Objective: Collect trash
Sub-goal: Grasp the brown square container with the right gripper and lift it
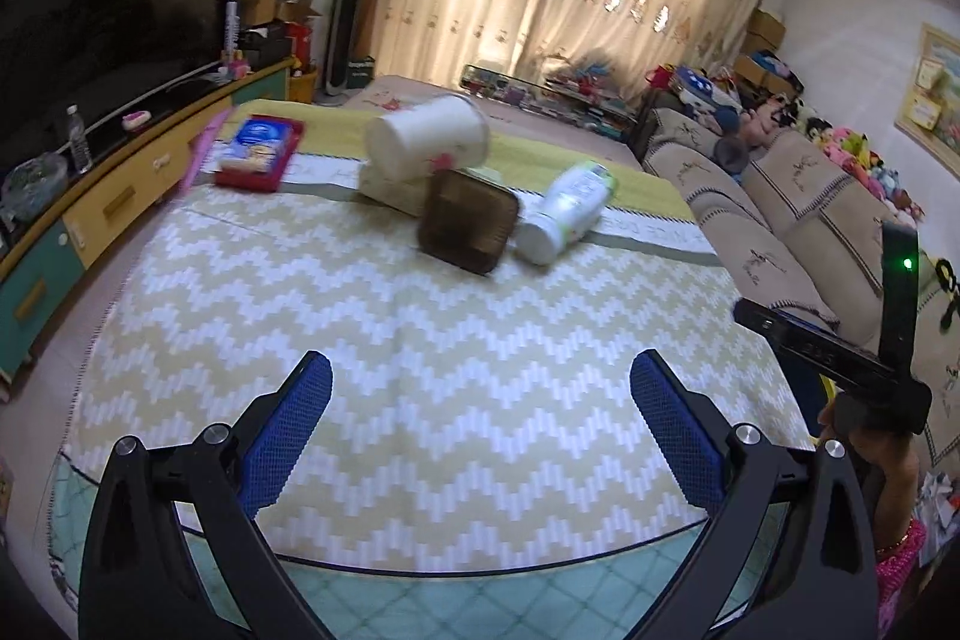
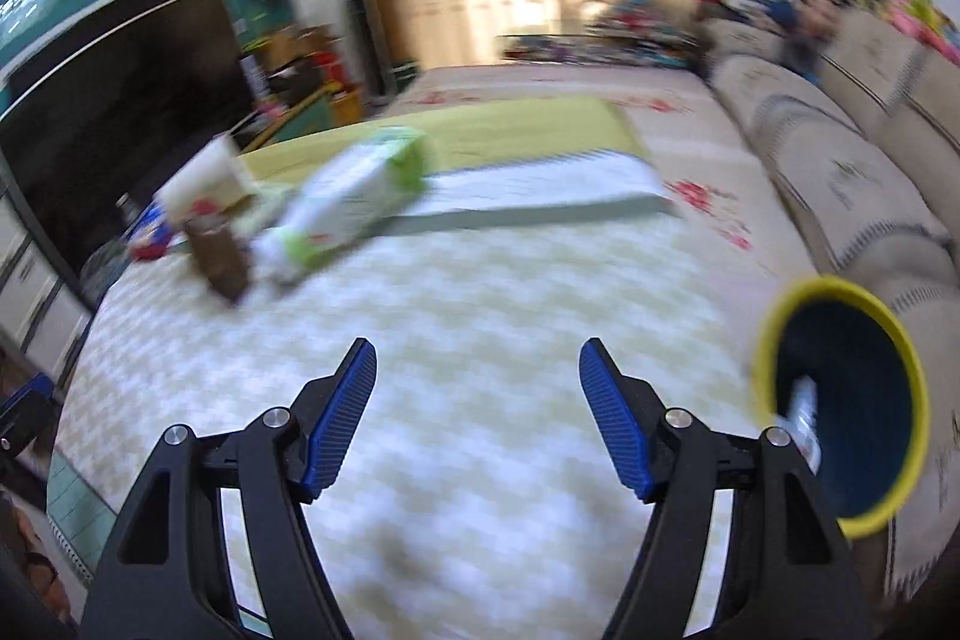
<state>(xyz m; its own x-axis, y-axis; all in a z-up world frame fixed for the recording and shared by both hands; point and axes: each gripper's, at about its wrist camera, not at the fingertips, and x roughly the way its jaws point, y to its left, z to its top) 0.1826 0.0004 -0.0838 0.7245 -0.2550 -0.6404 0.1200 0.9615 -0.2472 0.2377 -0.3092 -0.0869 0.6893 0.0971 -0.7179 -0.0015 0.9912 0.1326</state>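
Two grippers hover with jaws released and empty: left gripper [image 1: 480, 376] wide, right gripper [image 2: 478, 370] narrower. Near right, a yellow-rimmed bin [image 2: 840, 400] holds a small bottle [image 2: 804, 418]. Far across the zigzag table [image 1: 420, 340] lie a brown box [image 1: 468, 229], white bottle [image 1: 567, 214] and cup [image 1: 429, 139]

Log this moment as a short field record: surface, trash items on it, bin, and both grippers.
surface: table with a zigzag-patterned cloth
trash items: white paper cup on its side, brown square container, white and green bottle lying down, clustered at the far end
other item: red and blue box, far left
bin: yellow-rimmed bin at the table's right edge, something pale already inside
left gripper: open, empty
right gripper: open, empty
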